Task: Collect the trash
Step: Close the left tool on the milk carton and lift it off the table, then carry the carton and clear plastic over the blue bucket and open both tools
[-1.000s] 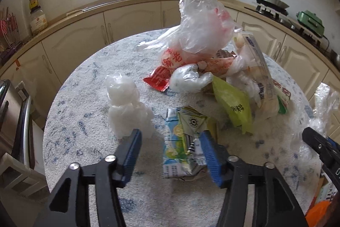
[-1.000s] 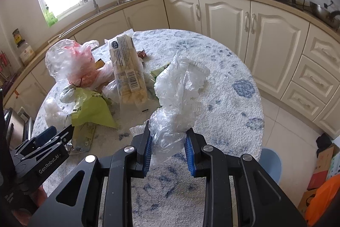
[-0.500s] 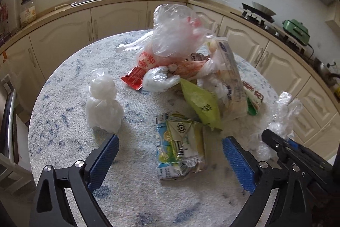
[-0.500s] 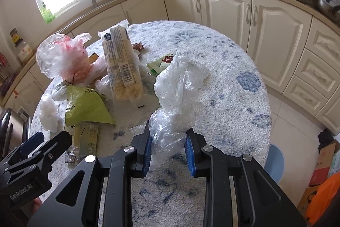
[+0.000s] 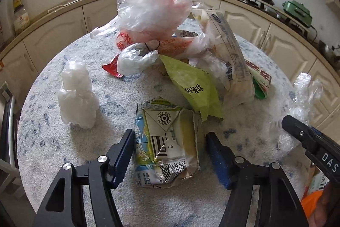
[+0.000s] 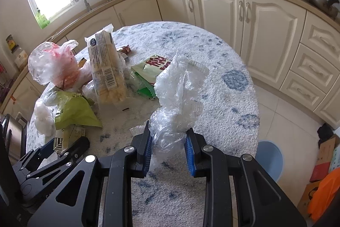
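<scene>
Since half a second ago the left gripper [image 5: 170, 150] has narrowed its spread and dropped lower, so its blue fingers now stand apart on either side of the flattened drink carton [image 5: 167, 142], which lies on the round worktop [image 5: 63, 142] just in front of the trash pile. The right gripper [image 6: 169, 153] has barely shifted and stays clamped on the crumpled clear plastic wrap [image 6: 178, 97], held up above the worktop's near edge. The risk, as I judge it, is that the carton lies too flat (it is crushed nearly to a sheet) and the fingers slide over it or push it toward the green snack wrapper [image 5: 193, 88] overlapping its far corner. The left view shows the white bag bundle [image 5: 77, 97] and the carton's face clearly; only the right view shows the blue bin [image 6: 268, 157] on the floor beyond the worktop, a likely destination.
</scene>
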`<state>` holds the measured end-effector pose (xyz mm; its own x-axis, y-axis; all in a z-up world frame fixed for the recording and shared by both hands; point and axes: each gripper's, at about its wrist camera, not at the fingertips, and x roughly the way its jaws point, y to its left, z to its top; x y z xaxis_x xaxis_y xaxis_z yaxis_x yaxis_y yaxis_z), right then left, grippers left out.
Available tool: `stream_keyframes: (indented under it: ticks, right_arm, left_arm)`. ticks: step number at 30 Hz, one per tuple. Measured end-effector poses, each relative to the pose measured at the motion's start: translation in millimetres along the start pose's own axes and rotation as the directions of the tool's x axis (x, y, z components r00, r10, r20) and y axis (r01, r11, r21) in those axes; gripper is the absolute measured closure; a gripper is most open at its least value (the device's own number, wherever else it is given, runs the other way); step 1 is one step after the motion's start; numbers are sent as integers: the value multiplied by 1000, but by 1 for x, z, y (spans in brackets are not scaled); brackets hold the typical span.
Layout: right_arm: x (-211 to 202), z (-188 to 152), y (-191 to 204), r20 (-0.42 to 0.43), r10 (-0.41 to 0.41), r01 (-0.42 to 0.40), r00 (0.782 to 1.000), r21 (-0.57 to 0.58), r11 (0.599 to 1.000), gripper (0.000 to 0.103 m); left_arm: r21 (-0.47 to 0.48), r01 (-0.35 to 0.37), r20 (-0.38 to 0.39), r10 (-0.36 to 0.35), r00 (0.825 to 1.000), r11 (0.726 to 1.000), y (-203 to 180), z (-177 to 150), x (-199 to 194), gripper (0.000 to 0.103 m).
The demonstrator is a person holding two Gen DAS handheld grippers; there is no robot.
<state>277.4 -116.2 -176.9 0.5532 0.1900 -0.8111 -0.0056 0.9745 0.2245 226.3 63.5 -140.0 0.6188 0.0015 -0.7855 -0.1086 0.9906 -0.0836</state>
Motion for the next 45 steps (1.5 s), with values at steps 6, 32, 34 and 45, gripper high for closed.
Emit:
stream_keyframes:
  ticks: [6,32,34,45]
  right_arm:
    - [-7,0,0,13,-2,2,1000,-1,1000,76]
    - [-90,-23,-43,161,-42,29,986,78,997,76]
    - [-97,-26,-59,171,-70,51,983,115,992,76]
    - [-126,-50,-170,159,-304,222,939,393,892,76]
  left_arm:
    - [-13,28,-10,-28,1000,1000,7,3,-9,41]
    - [137,98,127,-116,985,986,-51,-16,-93,41]
    - [173,124,125,-146,981,977,-68,-16,-95,41]
    - [348,267,27,-295,955,899,-164,-15,-74,41]
